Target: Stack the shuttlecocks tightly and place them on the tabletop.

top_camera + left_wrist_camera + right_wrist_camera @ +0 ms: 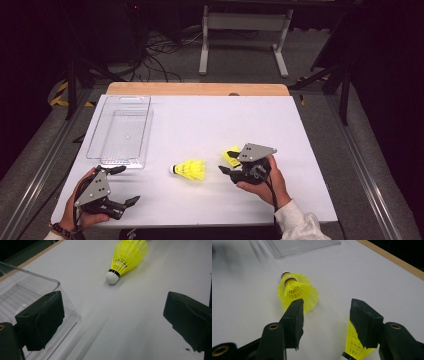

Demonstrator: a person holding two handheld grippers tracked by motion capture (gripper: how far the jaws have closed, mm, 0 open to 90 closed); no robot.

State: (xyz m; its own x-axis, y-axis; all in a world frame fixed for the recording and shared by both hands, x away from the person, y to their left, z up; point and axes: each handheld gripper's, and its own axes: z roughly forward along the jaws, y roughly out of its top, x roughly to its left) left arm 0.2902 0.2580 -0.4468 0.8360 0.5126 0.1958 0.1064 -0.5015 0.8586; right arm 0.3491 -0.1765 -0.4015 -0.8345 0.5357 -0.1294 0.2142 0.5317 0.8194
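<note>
A clear tray [102,131] sits at the table's [210,120] left. Just below it, the left gripper [125,185] gapes wide, holding nothing. One yellow shuttlecock [189,169] lies mid-table; a second shuttlecock [231,157] lies under the right gripper [227,161], whose jaws are spread and empty

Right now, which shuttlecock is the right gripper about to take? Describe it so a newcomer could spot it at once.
On the white table, look toward the near right side, at the right gripper. A yellow shuttlecock lies between its open jaws. The other shuttlecock lies out in the open at mid-table, with its white cork toward the clear tray.
</note>
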